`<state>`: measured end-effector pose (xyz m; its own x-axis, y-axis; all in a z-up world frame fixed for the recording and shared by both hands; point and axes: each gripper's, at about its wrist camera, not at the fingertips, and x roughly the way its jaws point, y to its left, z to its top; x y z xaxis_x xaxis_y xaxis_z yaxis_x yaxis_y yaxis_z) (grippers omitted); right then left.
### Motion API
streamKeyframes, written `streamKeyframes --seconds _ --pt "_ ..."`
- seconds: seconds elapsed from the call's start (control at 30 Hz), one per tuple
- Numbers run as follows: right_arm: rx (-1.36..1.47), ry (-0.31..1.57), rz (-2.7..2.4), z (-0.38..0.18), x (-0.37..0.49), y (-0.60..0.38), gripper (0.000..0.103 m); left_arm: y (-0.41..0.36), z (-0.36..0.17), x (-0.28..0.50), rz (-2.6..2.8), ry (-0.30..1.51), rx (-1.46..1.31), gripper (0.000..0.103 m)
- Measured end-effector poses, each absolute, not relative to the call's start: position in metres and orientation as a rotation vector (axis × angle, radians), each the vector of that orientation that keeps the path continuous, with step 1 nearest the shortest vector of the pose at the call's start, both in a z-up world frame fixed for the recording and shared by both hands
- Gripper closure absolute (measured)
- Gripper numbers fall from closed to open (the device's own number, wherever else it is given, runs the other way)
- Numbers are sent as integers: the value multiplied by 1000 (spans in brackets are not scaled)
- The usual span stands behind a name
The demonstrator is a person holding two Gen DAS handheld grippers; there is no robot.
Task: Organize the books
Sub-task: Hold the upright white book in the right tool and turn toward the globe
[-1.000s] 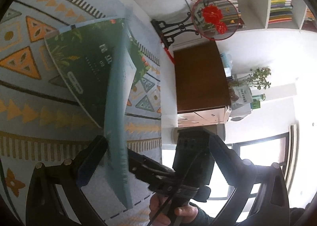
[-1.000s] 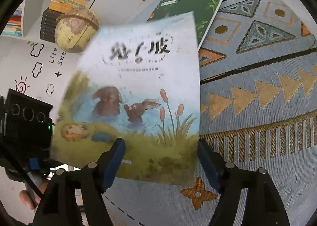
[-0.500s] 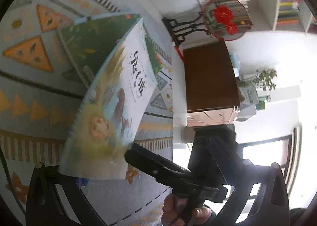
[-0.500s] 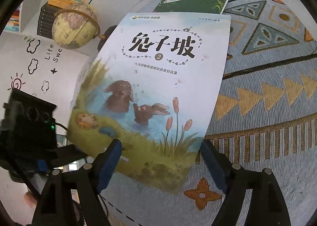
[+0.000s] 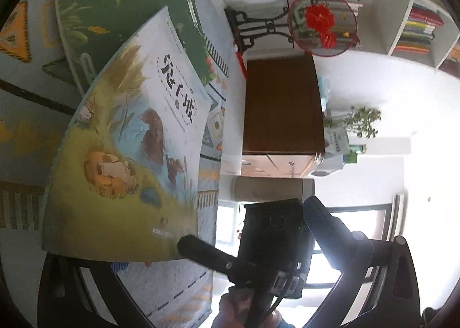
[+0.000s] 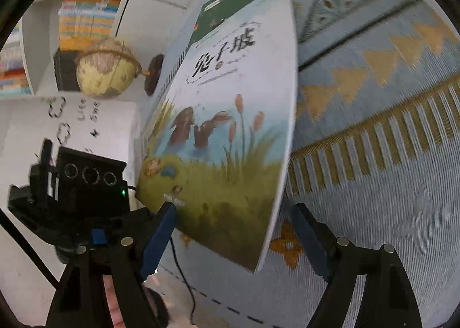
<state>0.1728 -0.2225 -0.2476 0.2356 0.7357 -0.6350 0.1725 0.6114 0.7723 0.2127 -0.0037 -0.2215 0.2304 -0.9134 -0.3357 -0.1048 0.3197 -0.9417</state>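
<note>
A rabbit picture book [image 5: 129, 141] [image 6: 224, 127] tilts above a patterned blue-grey cloth [image 6: 373, 155]. Its far end overlaps a green book [image 5: 115, 26] [image 6: 230, 3] lying flat there. My left gripper [image 5: 184, 239] is open wide; the book's near edge covers its left finger, and its right finger [image 5: 330, 227] stands far off. My right gripper [image 6: 234, 210] is also open, the book's lower edge between its spread fingers. Only its left fingertip [image 6: 168, 213] touches the cover's corner; the right one is apart. Whether the book rests on the fingers I cannot tell.
A globe [image 6: 106, 69] and stacked books on white shelves [image 6: 86, 17] lie beyond the cloth's far edge. A round fan with red flowers [image 5: 322, 23] on a black stand, a brown cabinet [image 5: 281, 104] and a plant [image 5: 362, 121] stand past the table. A hand [image 5: 244, 313] holds the right gripper.
The rabbit book swung from edge-on to cover-up in the left view and sank toward the green book. In the right view it tilted steeply to the right. The right jaws widened slightly.
</note>
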Motion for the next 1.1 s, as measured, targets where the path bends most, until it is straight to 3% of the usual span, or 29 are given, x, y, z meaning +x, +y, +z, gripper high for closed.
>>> streamKeyframes --seconds 0.07,0.17,0.3,0.37,0.53,1.1 --pt "901 1291 455 -248 174 -226 22 -5 -225 212 -748 1224 -1129 1" --pt "942 1232 452 -244 183 -227 41 -6 -227 209 -740 1219 -1135 1" --pt "908 1202 438 -242 192 -223 85 -4 -226 209 -678 1232 -1061 1" --pt "912 1150 442 -235 190 -226 91 -3 -228 209 -608 1267 -960 1" --pt "753 1120 418 -213 193 -223 93 4 -235 201 -511 1311 -780 1" --pt "842 1214 409 -232 201 -239 94 17 -234 232 -533 1229 -694 1"
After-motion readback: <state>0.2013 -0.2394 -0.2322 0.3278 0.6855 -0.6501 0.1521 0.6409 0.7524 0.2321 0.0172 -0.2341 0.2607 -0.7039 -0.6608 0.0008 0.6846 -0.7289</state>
